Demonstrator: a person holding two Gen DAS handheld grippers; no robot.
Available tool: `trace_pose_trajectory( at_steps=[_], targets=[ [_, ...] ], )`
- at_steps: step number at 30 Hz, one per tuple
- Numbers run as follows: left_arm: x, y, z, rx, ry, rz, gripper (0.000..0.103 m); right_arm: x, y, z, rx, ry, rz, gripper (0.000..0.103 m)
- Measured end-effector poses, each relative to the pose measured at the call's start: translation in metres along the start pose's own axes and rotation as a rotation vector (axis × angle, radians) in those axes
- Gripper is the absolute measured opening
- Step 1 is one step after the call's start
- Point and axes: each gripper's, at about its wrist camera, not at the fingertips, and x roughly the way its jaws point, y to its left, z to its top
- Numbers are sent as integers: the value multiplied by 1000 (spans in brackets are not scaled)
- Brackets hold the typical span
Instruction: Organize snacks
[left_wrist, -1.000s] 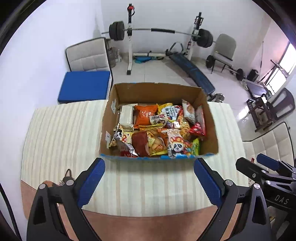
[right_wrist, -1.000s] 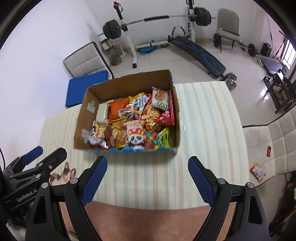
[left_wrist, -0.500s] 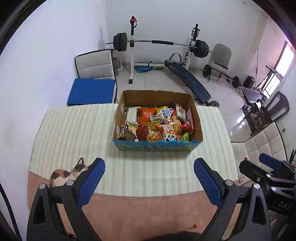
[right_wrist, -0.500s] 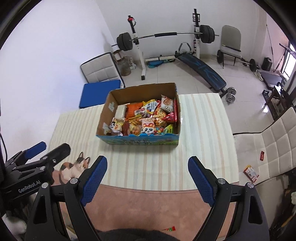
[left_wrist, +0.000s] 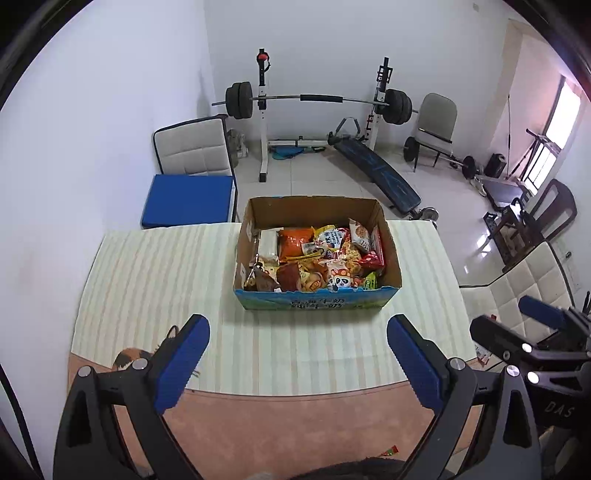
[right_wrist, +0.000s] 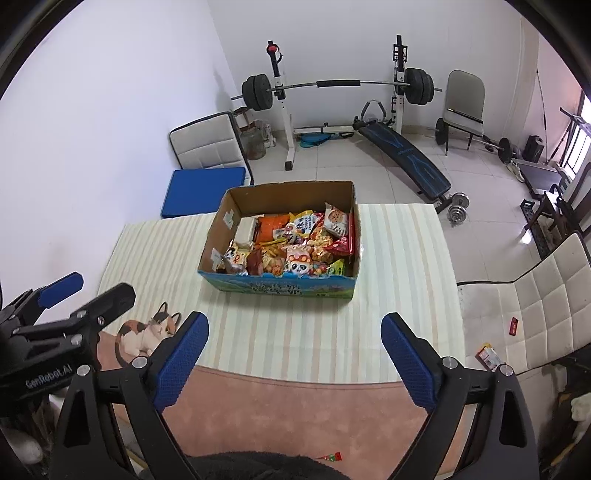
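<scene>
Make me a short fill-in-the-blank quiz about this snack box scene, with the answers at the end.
1. The snacks lie inside a ____ box.
2. The jaws of the left gripper stand ____.
3. The right gripper holds ____.
4. The picture on the striped tablecloth, near its corner, shows a ____.

Answers: cardboard; open; nothing; cat

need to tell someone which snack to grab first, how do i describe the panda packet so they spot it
Look in the open cardboard box on the striped tablecloth. The panda packet lies against the near wall, right of middle. It alone shows a black-and-white panda face.
</scene>
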Motion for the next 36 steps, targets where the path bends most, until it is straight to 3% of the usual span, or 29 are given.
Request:
trace_pose_trajectory(
  at_steps=[2, 14, 20, 36],
  targets=[
    [8, 0, 1, -1, -1, -6, 103, 6, -2, 5, -1, -11, -17, 98],
    [52, 10, 20, -54, -27, 63, 103, 51, -15, 37, 3, -61, -121, 100],
    [75, 13, 26, -58, -26, 99, 103, 75, -21, 47, 23, -60, -138, 101],
    [100, 23, 29, -87, -15, 100, 103, 104, -21, 55, 20, -49, -153, 101]
  ],
)
